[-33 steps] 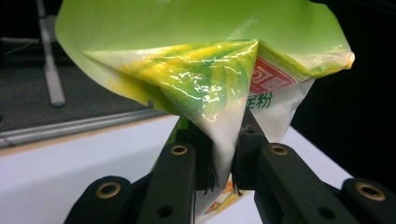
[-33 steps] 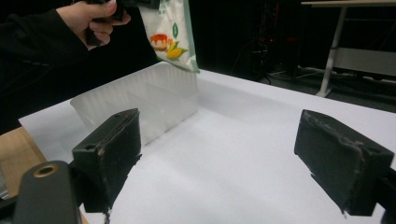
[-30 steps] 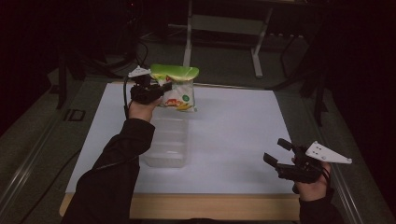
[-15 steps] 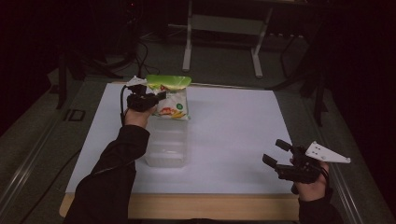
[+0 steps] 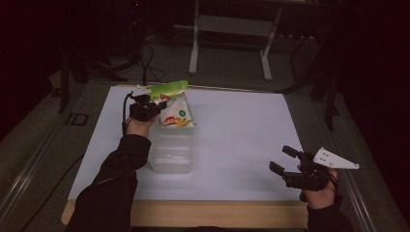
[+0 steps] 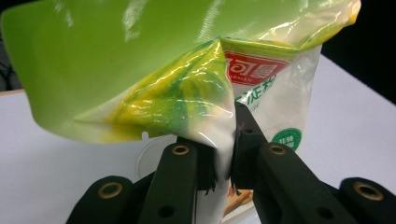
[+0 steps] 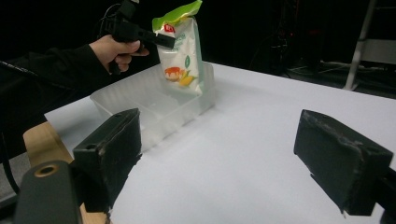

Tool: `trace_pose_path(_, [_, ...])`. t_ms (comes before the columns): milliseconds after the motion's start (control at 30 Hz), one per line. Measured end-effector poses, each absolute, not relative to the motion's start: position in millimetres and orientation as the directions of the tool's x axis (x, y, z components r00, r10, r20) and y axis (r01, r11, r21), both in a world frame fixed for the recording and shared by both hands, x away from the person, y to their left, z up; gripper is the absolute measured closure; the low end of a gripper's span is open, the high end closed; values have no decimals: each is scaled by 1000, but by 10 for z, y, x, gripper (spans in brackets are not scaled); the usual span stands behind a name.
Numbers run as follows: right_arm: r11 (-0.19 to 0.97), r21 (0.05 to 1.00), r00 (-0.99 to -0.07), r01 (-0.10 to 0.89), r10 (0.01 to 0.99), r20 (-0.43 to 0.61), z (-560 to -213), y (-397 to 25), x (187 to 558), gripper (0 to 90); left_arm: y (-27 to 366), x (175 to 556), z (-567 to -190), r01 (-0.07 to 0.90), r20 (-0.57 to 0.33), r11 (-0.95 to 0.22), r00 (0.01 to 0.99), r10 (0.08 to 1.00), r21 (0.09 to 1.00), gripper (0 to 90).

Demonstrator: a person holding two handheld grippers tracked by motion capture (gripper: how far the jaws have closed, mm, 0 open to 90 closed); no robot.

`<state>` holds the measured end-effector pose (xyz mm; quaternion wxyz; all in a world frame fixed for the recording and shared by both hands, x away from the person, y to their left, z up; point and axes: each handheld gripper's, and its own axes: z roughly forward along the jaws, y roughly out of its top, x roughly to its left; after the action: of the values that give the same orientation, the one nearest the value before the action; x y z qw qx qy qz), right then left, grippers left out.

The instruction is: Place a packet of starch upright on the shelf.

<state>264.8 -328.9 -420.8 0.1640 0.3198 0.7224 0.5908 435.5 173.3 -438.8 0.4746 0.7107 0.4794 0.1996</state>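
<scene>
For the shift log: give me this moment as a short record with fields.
left claw: shut on the snack bag's upper edge
snack bag: green-topped, hanging upright over the far end of the clear container
clear container: on the white table sheet, looks empty
right claw: open, holding nothing, near the table's front right
white table sheet: covers the tabletop

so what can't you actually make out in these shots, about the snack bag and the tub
- Snack bag, left gripper view: its lower half is hidden behind the left gripper; the print is cut by the folded green top.
- Clear tub, high view: the bag and the person's sleeve cover its far end, so whether the bag touches the bottom is unclear.
- Bag text, right gripper view: too small to read.
</scene>
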Motion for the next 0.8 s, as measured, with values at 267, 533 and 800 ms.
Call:
trace_pose_path(267, [96, 955, -745, 281, 649, 154, -4228, -3269, 2654, 149, 1614, 4341, -4391, 460, -7, -257, 498, 867, 850, 827])
trace_pose_path(533, [91, 954, -745, 286, 647, 162, -4235, -3287, 2653, 149, 1475, 4360, -4488, 486, 15, -337, 553, 833, 806, 829])
trace_pose_path(800, [90, 953, -746, 289, 645, 166, -4239, -3288, 2654, 150, 1538, 4354, -4495, 506, -41, -308, 567, 823, 806, 705])
